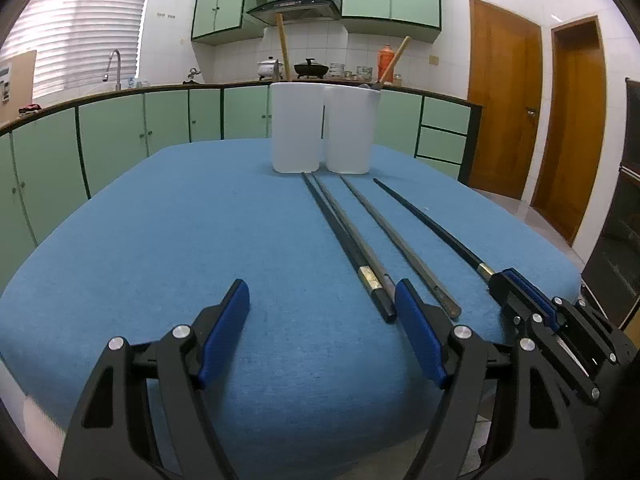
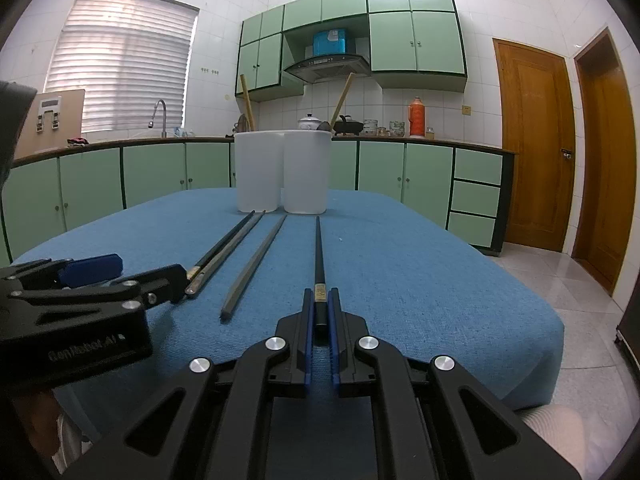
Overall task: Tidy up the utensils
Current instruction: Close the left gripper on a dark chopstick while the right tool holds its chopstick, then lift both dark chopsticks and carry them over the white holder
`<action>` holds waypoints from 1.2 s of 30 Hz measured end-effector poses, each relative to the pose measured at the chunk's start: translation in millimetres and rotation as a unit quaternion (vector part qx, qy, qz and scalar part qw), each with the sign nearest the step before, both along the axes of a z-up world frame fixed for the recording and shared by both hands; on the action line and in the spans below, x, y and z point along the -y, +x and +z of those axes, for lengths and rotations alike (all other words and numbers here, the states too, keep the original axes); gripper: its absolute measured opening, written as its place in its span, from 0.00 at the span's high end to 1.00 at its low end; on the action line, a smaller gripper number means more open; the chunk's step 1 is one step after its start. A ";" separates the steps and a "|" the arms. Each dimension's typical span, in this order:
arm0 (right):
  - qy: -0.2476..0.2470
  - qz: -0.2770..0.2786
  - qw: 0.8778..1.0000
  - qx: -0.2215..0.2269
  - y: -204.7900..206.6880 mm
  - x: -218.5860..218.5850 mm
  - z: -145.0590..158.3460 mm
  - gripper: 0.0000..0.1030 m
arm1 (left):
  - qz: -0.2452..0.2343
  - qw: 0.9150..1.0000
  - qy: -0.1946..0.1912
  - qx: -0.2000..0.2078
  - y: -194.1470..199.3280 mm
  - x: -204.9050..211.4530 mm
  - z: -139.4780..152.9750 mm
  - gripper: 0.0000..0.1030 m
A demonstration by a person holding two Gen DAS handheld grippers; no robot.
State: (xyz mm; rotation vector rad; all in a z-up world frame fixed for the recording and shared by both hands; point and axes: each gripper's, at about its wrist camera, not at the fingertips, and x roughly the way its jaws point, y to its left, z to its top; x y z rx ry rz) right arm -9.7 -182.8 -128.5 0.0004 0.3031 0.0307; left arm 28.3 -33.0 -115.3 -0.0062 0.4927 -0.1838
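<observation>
Several long chopsticks lie lengthwise on the blue tablecloth [image 1: 160, 240], pointing at two white containers [image 1: 298, 128] [image 2: 308, 172]. My right gripper [image 2: 320, 300] [image 1: 516, 284] is shut on the near end of the rightmost black chopstick [image 2: 319, 248] [image 1: 432, 228], which rests on the cloth. My left gripper [image 1: 322, 296] [image 2: 150, 270] is open, low over the cloth. The near ends of a black chopstick with a gold band [image 1: 348, 240] and a grey one beside it sit just inside its right finger. Another grey chopstick [image 1: 400, 248] [image 2: 252, 264] lies between the two grippers.
Wooden-handled utensils [image 1: 282, 46] [image 1: 396, 60] stand in the containers. The table's right edge drops to a tiled floor [image 2: 580, 280]. Green kitchen cabinets [image 2: 160, 176] run behind the table and wooden doors [image 2: 536, 140] stand at the right.
</observation>
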 end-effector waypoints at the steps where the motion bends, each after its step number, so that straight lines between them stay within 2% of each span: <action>1: 0.000 0.000 1.000 0.000 0.0 -0.2 -0.1 0.94 | 0.004 1.000 0.003 -0.001 0.1 -0.6 0.1 0.28; 7: 0.000 0.000 1.000 0.000 -0.2 -0.1 0.0 0.94 | 0.025 1.000 0.002 0.001 -3.1 -6.4 2.6 0.29; 12: 0.000 0.000 1.000 0.000 -0.3 0.4 0.1 0.94 | 0.011 1.000 0.001 -0.003 -1.2 -2.7 0.8 0.31; 23: 0.003 -0.003 1.000 0.000 0.6 2.4 -0.6 0.94 | 0.021 0.999 0.007 0.024 -2.2 11.9 -8.7 0.67; 26: 0.006 -0.005 1.000 -0.001 1.1 3.7 -0.7 0.94 | 0.018 0.999 0.008 0.033 -5.0 17.5 -9.5 0.82; 27: 0.006 -0.005 1.000 -0.001 1.6 4.6 -0.3 0.94 | 0.014 0.999 0.007 0.033 -5.6 18.3 -9.5 0.90; 28: 0.008 -0.007 1.000 -0.002 1.9 5.6 -0.1 0.94 | 0.013 0.999 0.005 0.033 -6.8 19.9 -9.5 0.93; 36: 0.013 -0.009 1.000 0.005 3.4 9.7 7.1 0.94 | 0.025 0.999 0.000 0.047 -14.4 16.7 -1.3 0.94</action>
